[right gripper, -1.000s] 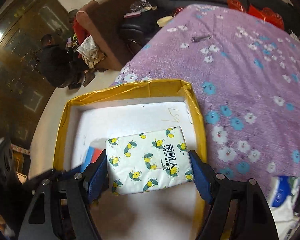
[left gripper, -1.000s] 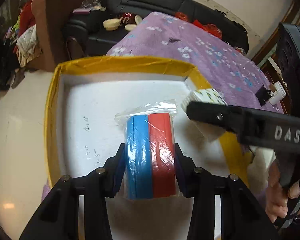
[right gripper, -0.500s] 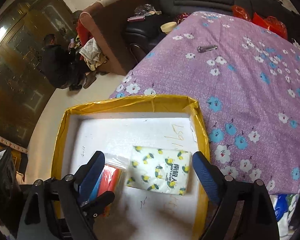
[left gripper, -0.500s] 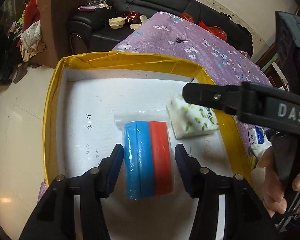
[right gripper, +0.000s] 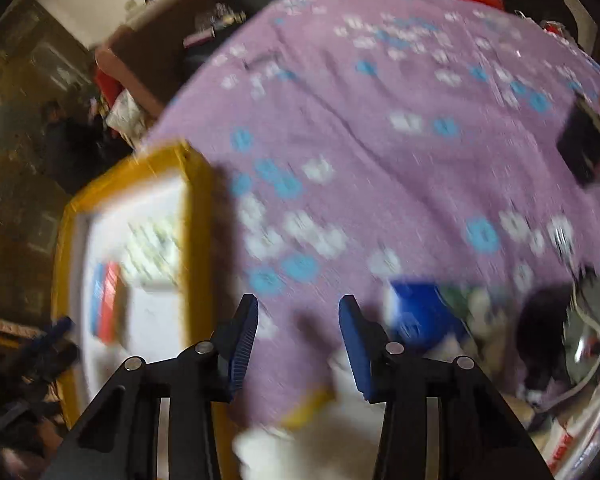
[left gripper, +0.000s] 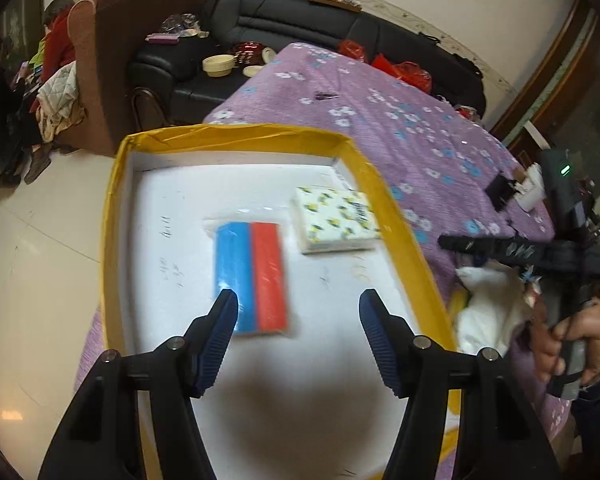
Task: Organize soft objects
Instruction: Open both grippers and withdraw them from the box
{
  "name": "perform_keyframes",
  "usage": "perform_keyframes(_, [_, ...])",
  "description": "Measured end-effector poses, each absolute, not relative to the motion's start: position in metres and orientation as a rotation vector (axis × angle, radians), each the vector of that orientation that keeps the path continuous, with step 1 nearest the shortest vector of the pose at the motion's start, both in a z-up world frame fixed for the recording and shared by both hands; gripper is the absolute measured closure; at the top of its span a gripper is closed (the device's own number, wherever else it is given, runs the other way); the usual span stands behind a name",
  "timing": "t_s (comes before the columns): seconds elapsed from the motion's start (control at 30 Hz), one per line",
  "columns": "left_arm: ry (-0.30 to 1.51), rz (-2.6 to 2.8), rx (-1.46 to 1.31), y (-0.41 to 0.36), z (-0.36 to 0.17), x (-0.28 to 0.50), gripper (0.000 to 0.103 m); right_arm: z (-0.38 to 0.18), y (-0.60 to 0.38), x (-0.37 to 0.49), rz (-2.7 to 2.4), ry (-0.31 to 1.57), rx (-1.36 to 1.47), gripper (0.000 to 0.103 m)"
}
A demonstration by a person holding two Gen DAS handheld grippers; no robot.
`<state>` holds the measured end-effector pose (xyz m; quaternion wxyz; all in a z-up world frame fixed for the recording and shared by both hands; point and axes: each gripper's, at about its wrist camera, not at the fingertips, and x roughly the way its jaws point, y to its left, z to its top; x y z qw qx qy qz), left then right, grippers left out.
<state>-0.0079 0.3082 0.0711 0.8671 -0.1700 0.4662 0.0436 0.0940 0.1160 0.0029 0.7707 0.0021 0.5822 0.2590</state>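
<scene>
Two packs lie flat inside the yellow-rimmed box [left gripper: 112,216]: a blue-and-red sponge pack [left gripper: 254,276] just ahead of the left gripper [left gripper: 298,306], and a tissue pack [left gripper: 336,218] with a yellow-and-green print farther ahead and to its right, near the box's right wall. Left jaws have just been opening and stand apart, with nothing between them; the left fingertip overlaps the sponge pack's near corner in view. Right gripper [right gripper: 298,318] hangs over the purple flowered cloth [right gripper: 380,120], beside the box's outer right wall; its jaws have just been closing, yet a gap remains and nothing is gripped. Ahead and right of it lie a blue-wrapped pack [right gripper: 424,316] and white soft items [right gripper: 300,436], blurred. Beyond the cloth stands a black sofa [left gripper: 300,36].
</scene>
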Motion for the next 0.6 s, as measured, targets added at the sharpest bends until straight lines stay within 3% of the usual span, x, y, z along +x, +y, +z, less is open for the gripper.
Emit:
perform_keyframes(0.33, [0.973,-0.06,-0.269,0.236,0.09,-0.025,0.04,0.004,0.048,-0.003,0.623,1.238,-0.31,0.058])
perform_keyframes(0.6, [1.0,-0.213,-0.187,0.164,0.088,-0.041,0.035,0.049,-0.068,-0.048,0.578,1.092,-0.081,0.057])
